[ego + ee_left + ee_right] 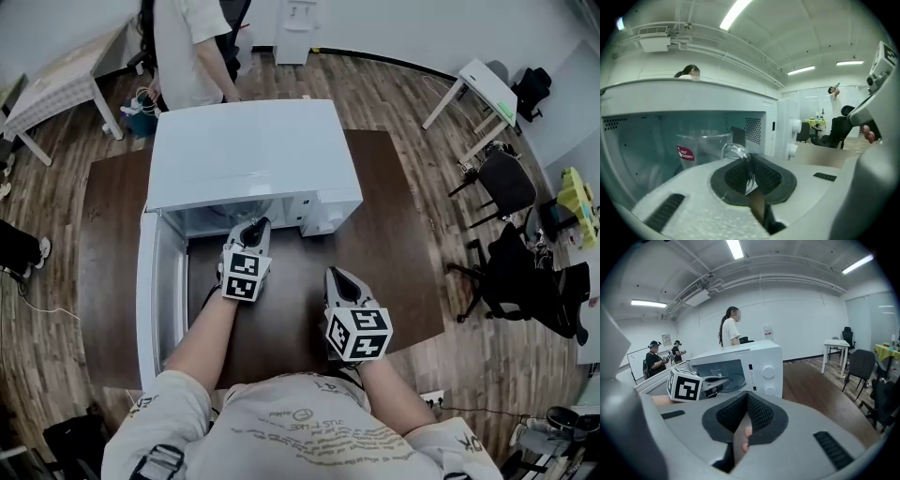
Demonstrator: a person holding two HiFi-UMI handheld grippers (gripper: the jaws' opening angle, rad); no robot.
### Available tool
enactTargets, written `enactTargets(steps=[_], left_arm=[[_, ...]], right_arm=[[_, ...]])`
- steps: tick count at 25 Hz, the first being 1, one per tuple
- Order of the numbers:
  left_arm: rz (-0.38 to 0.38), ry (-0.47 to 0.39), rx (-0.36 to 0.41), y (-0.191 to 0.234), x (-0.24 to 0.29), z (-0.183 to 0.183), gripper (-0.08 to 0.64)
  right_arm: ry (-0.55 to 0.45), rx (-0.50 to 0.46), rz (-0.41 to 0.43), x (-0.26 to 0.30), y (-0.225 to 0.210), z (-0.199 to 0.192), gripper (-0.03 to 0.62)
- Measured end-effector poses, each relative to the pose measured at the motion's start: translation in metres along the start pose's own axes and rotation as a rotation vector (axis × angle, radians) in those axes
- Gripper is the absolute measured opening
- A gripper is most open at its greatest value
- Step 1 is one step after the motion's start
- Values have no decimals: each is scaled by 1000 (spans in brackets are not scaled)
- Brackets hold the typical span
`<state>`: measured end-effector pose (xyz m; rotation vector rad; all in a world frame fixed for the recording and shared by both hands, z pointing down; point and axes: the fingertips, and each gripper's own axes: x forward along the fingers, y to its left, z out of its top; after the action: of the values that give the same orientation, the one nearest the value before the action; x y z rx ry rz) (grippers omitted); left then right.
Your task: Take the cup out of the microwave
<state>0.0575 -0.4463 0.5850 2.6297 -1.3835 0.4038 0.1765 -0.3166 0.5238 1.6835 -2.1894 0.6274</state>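
Observation:
A white microwave [244, 155] stands on the dark brown table [394, 234] with its door [150, 300] swung open to the left. Inside it a clear glass cup [703, 147] with a red label stands upright. My left gripper [253, 225] reaches into the opening, and its jaws are shut on the cup's glass handle [736, 151]. My right gripper [336, 275] hovers over the table in front of the microwave's control panel [764, 369], shut with nothing in it. In the right gripper view the left gripper [717, 379] shows at the oven's mouth.
The open door juts toward me along the table's left side. A person [192, 47] stands just behind the microwave. A white desk [478, 89] and dark chairs [506, 183] are at the right, and another table [56, 80] at the far left.

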Motion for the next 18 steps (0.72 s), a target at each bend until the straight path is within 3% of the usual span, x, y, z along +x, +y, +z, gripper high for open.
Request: enactTargets(steps=[10,18], left_arm=[[-98,-16,34,-64,-60,5,15],[-147,4,46,-91,-109,16,14]], right_arm=[[-62,2,45,-17,29,7,9],[-119,30,46,-23,44,3,9]])
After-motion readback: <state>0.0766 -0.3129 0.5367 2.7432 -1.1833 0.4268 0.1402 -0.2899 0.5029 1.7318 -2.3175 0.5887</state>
